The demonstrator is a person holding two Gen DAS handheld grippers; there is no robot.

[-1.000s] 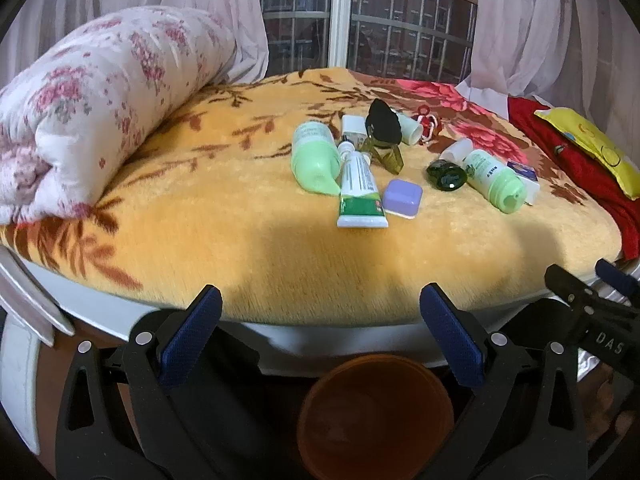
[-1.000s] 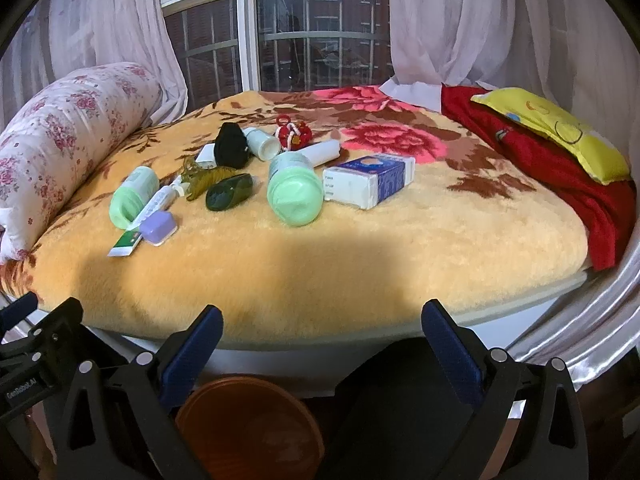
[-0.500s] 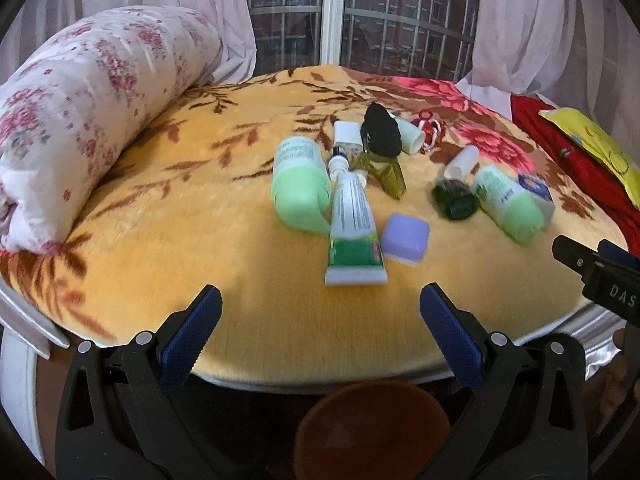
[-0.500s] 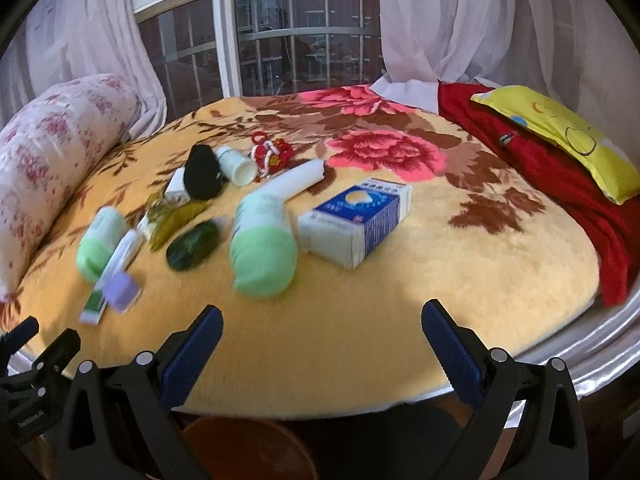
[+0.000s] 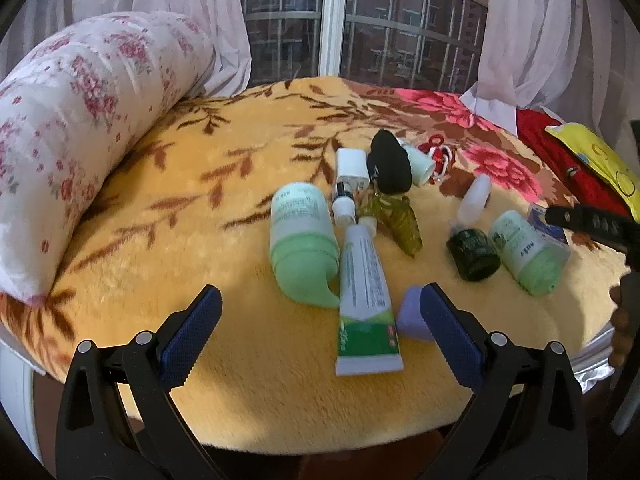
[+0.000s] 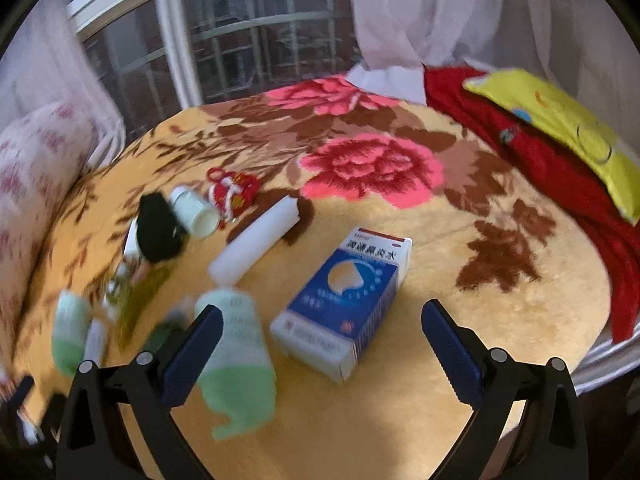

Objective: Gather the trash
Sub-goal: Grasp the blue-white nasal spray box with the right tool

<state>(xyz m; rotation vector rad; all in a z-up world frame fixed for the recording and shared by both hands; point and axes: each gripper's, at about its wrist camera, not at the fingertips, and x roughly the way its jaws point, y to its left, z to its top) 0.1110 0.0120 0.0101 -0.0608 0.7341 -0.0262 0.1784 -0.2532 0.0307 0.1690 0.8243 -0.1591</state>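
Plush floral blanket [image 5: 200, 208], curtained window [image 5: 360, 20]

1. From the left wrist we look forward between our open fingers, low over the near edge of the blanket [image 5: 168, 184], toward the window [image 5: 332, 20].
2. From the right wrist we look the same way from further right, closer in, over the box [image 6: 344, 300].
3. Both views share the black pouch [image 5: 390, 166] [image 6: 156, 226], red charm [image 5: 440, 156] [image 6: 234, 194] and green bottles.
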